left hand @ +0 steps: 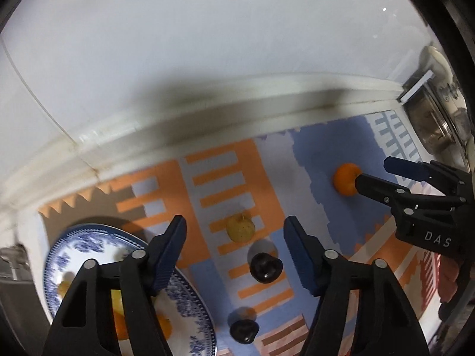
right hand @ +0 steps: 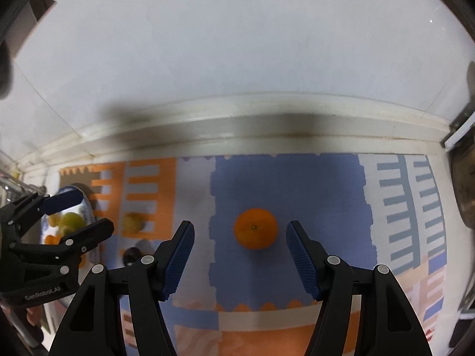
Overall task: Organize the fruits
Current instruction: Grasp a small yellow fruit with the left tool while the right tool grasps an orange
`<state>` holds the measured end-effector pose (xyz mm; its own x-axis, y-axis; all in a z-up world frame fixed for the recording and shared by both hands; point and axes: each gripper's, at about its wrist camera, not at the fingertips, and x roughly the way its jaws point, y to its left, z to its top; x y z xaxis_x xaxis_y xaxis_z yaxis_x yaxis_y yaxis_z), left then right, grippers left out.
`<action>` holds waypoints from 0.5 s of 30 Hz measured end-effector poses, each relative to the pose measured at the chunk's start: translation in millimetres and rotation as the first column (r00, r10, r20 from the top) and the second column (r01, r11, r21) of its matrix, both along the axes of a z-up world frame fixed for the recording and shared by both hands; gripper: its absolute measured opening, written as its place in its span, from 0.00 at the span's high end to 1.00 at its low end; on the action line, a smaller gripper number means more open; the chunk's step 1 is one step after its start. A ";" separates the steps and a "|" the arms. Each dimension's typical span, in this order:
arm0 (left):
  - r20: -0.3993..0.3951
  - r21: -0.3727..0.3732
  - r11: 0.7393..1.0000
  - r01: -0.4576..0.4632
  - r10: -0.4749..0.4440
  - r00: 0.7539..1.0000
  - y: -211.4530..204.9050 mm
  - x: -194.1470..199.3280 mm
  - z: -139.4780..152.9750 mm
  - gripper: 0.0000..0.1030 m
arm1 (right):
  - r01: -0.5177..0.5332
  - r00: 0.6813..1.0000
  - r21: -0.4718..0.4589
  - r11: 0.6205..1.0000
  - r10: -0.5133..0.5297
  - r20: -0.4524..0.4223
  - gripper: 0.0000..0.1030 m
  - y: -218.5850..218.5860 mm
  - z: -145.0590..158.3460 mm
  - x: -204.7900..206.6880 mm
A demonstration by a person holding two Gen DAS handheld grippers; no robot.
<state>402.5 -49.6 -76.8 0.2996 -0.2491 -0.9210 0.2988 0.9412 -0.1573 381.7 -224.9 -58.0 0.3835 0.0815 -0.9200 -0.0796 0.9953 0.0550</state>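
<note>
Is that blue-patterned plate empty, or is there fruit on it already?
Not empty. The plate already holds fruit: orange pieces and yellow-green ones lie on it.

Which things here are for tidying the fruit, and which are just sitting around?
For the job:
orange
yellow fruit
two dark fruits and
plate with fruit already on it
left gripper, open
right gripper, open around the orange

Just lying about:
patterned mat
metal things at the counter's far right
</note>
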 end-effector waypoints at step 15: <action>-0.112 -0.020 1.000 -0.001 -0.001 0.994 -9.2 11.4 -38.4 0.61 | 0.040 0.993 0.024 0.999 -0.037 -0.111 0.43 -9.2 -42.1 15.4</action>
<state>413.9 -58.8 -115.2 0.1950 -0.2677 -0.9436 0.2785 0.9375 -0.2085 397.2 -234.2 -100.1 0.2826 0.0933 -0.9547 -0.0337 0.9956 0.0873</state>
